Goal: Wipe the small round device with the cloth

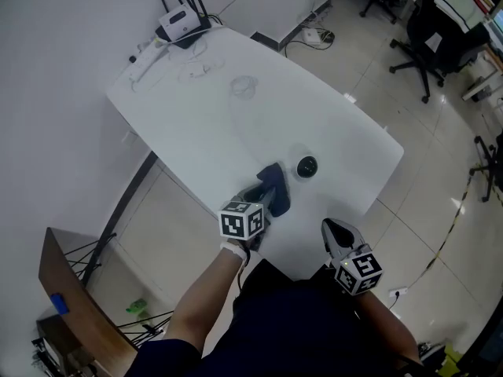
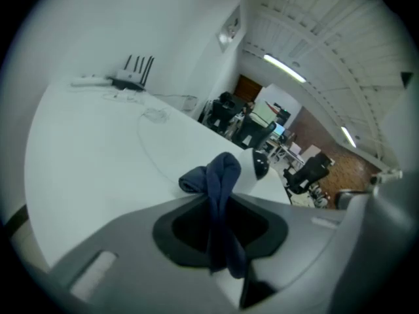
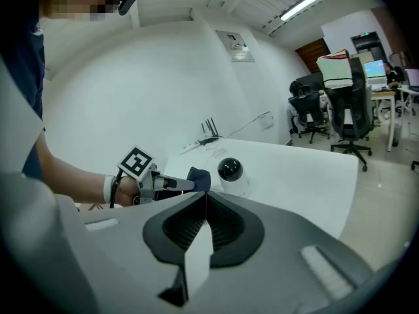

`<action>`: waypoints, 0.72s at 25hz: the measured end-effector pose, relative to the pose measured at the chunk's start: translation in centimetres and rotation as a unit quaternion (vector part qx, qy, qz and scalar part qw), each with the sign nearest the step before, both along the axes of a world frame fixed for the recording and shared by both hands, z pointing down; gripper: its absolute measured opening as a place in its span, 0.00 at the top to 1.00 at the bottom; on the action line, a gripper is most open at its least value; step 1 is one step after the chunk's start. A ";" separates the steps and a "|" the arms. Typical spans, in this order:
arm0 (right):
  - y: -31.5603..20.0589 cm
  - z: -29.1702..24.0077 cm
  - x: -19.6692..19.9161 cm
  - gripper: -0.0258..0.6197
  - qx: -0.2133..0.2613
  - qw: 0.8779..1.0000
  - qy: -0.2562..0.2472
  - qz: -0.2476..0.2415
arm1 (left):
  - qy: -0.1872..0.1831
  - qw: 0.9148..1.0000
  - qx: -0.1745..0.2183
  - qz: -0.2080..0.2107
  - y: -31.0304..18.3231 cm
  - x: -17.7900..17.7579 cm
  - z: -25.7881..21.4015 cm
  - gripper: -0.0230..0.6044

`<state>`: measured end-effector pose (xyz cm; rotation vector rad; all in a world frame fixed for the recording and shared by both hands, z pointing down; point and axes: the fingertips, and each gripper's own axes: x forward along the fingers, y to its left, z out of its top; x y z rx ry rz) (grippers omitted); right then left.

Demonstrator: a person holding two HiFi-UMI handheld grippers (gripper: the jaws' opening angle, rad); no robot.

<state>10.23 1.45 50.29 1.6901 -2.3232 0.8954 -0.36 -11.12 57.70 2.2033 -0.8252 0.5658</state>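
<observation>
So the left gripper (image 1: 266, 198) is clamped on a dark blue cloth (image 2: 219, 195). The cloth is bunched into a fold between the jaws and pokes out past the tips. The small round device (image 1: 306, 166), white with a glossy black dome, sits on the white table (image 1: 236, 124) just right of the cloth, toward the near edge. Can't tell if the cloth actually touches it. The right gripper (image 1: 338, 234) is pressed together with nothing in it, hanging by the table's near edge, apart from the device. A router (image 1: 182, 23) with black antennas sits at the far left corner, and there are office chairs (image 1: 428, 34) off to the far right.
</observation>
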 end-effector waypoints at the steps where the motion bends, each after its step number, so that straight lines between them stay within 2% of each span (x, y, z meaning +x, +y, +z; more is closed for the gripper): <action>1: -0.7 0.0 -0.5 0.94 0.003 1.000 -0.009 -0.021 | 0.001 1.000 0.022 0.014 0.4 0.2 -1.0 0.84; 4: -2.6 -0.3 -2.0 0.91 0.003 0.995 -0.056 -0.088 | 0.029 0.995 0.075 0.059 2.1 1.2 -4.1 0.84; 6: -3.8 -0.3 -2.9 0.68 -0.010 0.987 -0.107 -0.121 | 0.064 0.990 0.096 0.084 3.1 1.8 -6.4 0.84; 9: -5.4 -0.7 -3.6 0.53 -0.029 0.969 -0.196 -0.148 | 0.122 0.980 0.109 0.112 4.0 2.4 -9.7 0.84; 11: -6.0 -1.5 -4.1 0.49 -0.028 0.957 -0.231 -0.172 | 0.160 0.972 0.102 0.136 4.8 2.9 -11.4 0.84; 15: -6.2 -4.0 -5.5 0.46 -0.006 0.931 -0.278 -0.235 | 0.232 0.956 0.061 0.171 6.0 3.9 -13.3 0.84; 17: -6.0 -4.7 -6.2 0.49 0.001 0.920 -0.292 -0.261 | 0.249 0.952 0.046 0.171 6.1 4.1 -13.3 0.84; 18: -5.9 -4.8 -6.5 0.55 0.002 0.917 -0.294 -0.268 | 0.255 0.951 0.040 0.170 6.2 4.1 -13.2 0.84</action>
